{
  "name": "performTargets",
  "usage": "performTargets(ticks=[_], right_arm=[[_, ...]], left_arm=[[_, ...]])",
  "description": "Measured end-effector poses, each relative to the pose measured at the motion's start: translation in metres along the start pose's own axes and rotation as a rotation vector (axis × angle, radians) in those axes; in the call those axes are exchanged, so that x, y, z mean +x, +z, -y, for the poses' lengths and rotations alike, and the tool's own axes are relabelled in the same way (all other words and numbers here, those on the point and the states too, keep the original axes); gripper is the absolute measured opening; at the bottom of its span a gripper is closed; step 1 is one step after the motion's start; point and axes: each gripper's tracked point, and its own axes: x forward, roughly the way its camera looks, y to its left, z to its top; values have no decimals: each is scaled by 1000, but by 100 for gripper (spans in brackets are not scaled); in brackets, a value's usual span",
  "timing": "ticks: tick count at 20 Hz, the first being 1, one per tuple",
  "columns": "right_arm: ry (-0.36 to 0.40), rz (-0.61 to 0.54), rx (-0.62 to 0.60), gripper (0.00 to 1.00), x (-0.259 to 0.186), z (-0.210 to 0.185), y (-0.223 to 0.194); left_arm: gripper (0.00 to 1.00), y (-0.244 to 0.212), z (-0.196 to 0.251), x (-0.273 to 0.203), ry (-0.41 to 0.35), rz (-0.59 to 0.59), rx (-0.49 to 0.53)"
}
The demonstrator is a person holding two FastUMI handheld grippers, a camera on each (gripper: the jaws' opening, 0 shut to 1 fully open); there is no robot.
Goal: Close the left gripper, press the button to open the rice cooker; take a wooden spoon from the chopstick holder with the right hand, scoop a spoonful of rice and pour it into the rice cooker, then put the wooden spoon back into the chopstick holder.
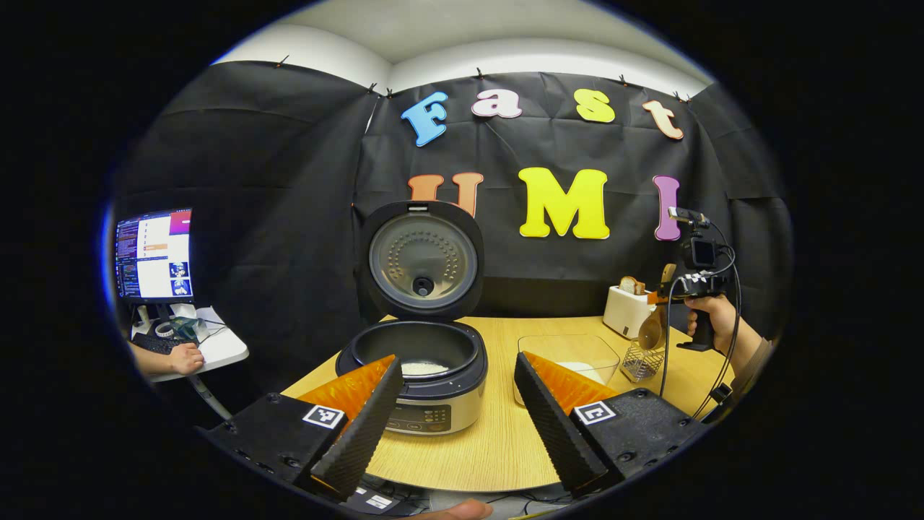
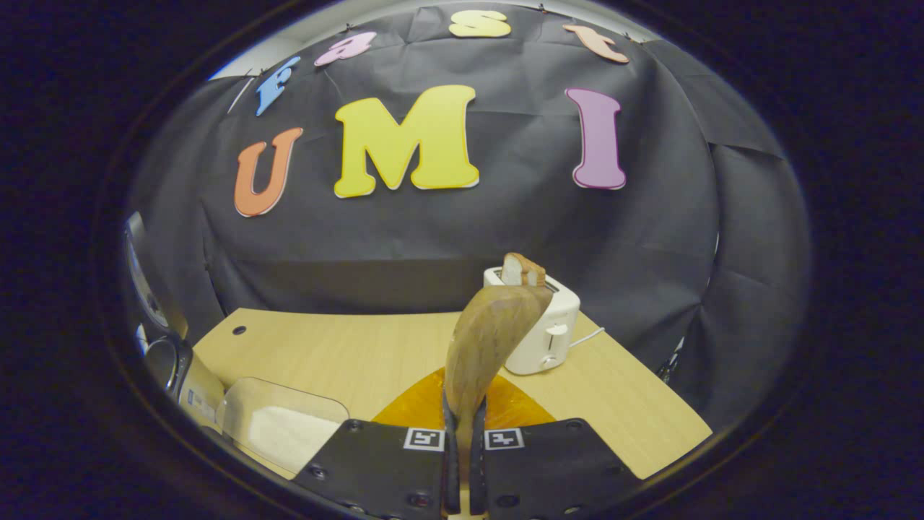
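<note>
Right tool (image 2: 462, 440) pinches the smooth wooden spoon (image 2: 484, 339) upright. Left tool (image 1: 455, 412) gapes before the round, lid-up cooker (image 1: 422, 361) on the pale woodgrain counter (image 1: 498, 440).

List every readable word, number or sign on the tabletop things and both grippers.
None can be read.
Silver-and-black rice cooker, front panel: print too small.
White toaster: no text visible.
Left gripper, and right gripper shut on the brown wooden spoon: square black-and-white code tags, no words.
</note>
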Motion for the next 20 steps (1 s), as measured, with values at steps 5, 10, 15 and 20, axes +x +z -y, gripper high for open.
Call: performTargets(ticks=[5, 10, 15, 20], right_arm=[[79, 64, -78, 5, -20, -71, 20], [132, 32, -138, 5, -9, -135, -11], [142, -33, -180, 5, 10, -161, -57], [67, -18, -274, 5, 26, -152, -75]], left_arm=[[99, -3, -12, 3, 57, -13, 7], [99, -11, -18, 7, 72, -39, 23], [99, -14, -22, 8, 73, -49, 20], [99, -16, -19, 9, 66, -58, 17]])
